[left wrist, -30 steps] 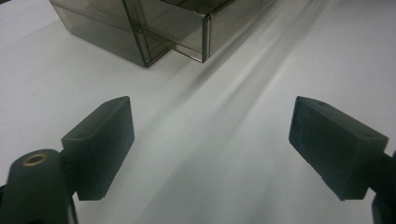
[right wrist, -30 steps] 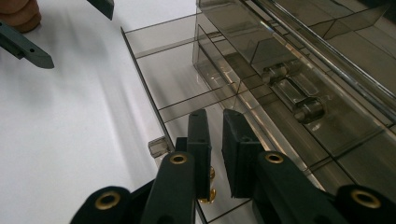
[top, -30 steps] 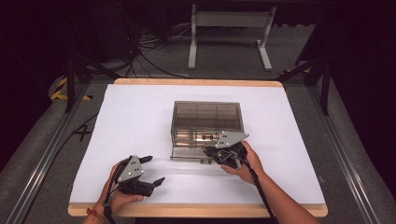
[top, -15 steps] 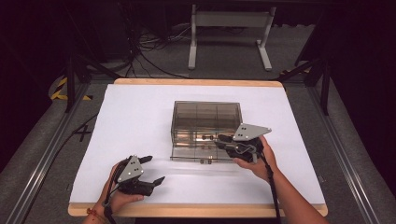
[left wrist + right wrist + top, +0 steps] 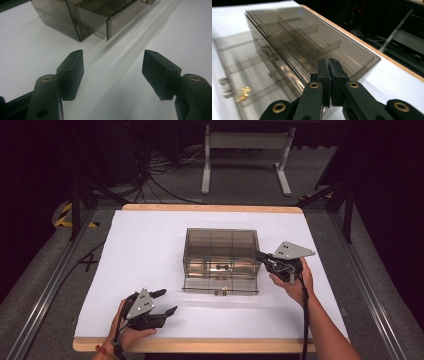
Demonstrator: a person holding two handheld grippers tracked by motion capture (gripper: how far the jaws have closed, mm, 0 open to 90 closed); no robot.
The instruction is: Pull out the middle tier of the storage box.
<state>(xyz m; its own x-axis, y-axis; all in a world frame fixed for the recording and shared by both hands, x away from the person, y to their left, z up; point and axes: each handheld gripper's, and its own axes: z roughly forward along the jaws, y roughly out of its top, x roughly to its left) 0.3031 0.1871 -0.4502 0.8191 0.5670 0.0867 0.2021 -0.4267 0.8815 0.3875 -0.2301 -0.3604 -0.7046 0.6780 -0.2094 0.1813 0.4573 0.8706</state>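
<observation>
My left tongs (image 5: 162, 302) are lying low on the white table (image 5: 150, 250), near its front edge. Their jaws are standing apart with nothing between them, and they have just been closing a little. They are pointing at the box (image 5: 221, 252), which is well apart from them. The box is see-through and brown, sitting in the middle of the table. Its bottom drawer (image 5: 221, 287) is sticking out toward me, with a small gold thing (image 5: 243, 93) in it. My right tongs (image 5: 260, 255) are hanging just beside the right end of the box. Their jaws are pressing tight together and are holding nothing.
</observation>
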